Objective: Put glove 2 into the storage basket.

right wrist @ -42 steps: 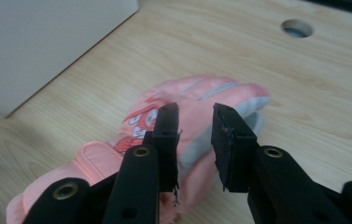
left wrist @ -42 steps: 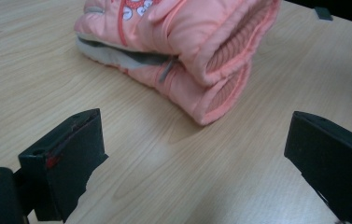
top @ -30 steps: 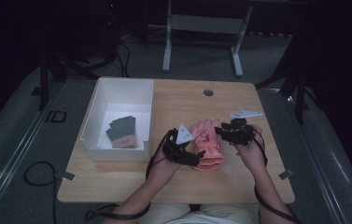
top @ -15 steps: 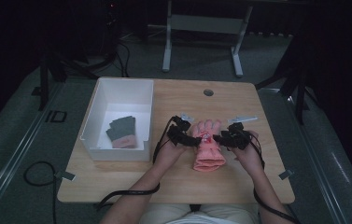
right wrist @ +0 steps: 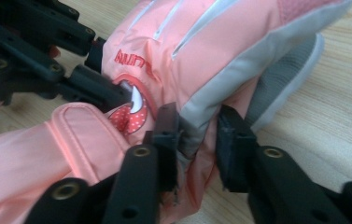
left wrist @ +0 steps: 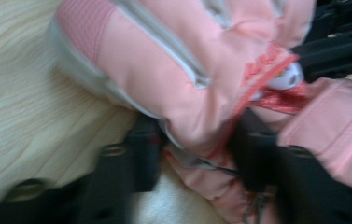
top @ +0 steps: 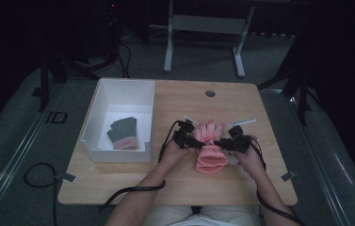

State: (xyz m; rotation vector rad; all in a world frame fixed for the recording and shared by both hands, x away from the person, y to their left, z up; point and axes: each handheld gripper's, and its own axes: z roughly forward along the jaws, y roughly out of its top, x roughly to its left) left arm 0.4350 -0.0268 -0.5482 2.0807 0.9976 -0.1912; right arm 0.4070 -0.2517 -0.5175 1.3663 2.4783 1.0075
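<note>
table (top: 133, 181): bare all round | both grippers' fingers just closed, pinching pink glove (top: 211, 151)

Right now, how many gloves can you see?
At least 2: a pink glove on the table between both grippers, and a grey glove in the white bin. More may lie beneath either.

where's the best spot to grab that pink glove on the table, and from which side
Grip the pink glove at its side edges near the wrist, where the flat fabric bunches into a thin fold. Come in low from each side: the left tongs and right tongs each pinch such a fold there, having just been closing on it.
</note>
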